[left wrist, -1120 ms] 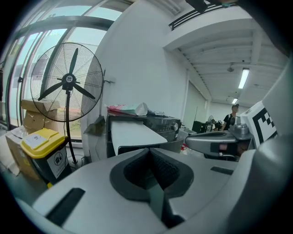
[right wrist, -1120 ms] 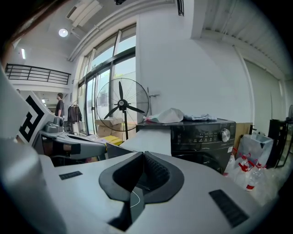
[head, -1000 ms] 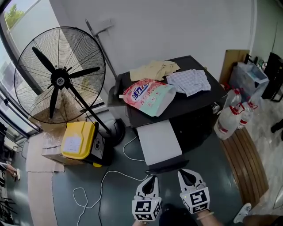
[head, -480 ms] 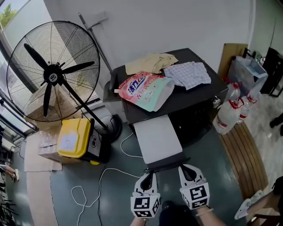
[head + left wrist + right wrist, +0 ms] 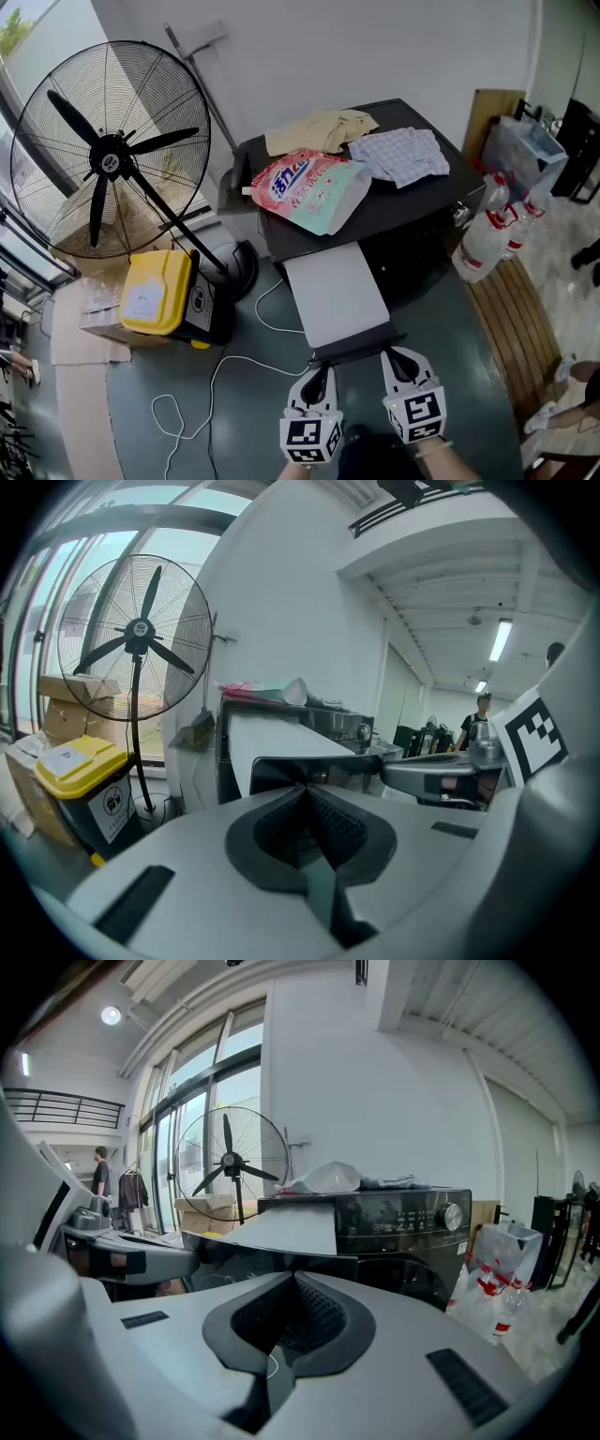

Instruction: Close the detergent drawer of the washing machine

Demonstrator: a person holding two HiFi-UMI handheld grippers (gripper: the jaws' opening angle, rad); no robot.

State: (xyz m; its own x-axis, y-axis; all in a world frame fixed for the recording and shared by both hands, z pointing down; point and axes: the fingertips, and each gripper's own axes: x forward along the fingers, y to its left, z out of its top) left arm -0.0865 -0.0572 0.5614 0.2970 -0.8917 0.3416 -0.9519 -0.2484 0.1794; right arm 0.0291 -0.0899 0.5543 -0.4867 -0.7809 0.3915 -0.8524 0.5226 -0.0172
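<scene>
A: Left gripper (image 5: 320, 375) and right gripper (image 5: 400, 360): held low, side by side, jaws pressed fully together, gripping nothing.

B: Same in each gripper view. Ribbed pads (image 5: 337, 827) meeting flat, empty.

A: And the detergent drawer (image 5: 336, 292)?

B: Standing far out of the black washing machine (image 5: 417, 220), from the upper left of its front. Long and flat, with a pale grey top and a dark front panel at the near end.

A: Around it?

B: On the machine's top, a pink-and-green detergent pouch (image 5: 309, 190), a beige cloth (image 5: 319, 131) and a checked cloth (image 5: 403, 155). Off to the left, a big standing fan (image 5: 111, 159) and a yellow-lidded bin (image 5: 161, 295). Off to the right, clear spray bottles (image 5: 487, 246) beside a slatted wooden board (image 5: 516, 337).

A: In the way of anything?

B: Only a white cable (image 5: 216, 384), looping over the floor and running under the drawer's left edge.

A: Drawer against grippers?

B: Front panel just ahead of both tips, spanning the gap between them. Touching or not, impossible to tell.
</scene>
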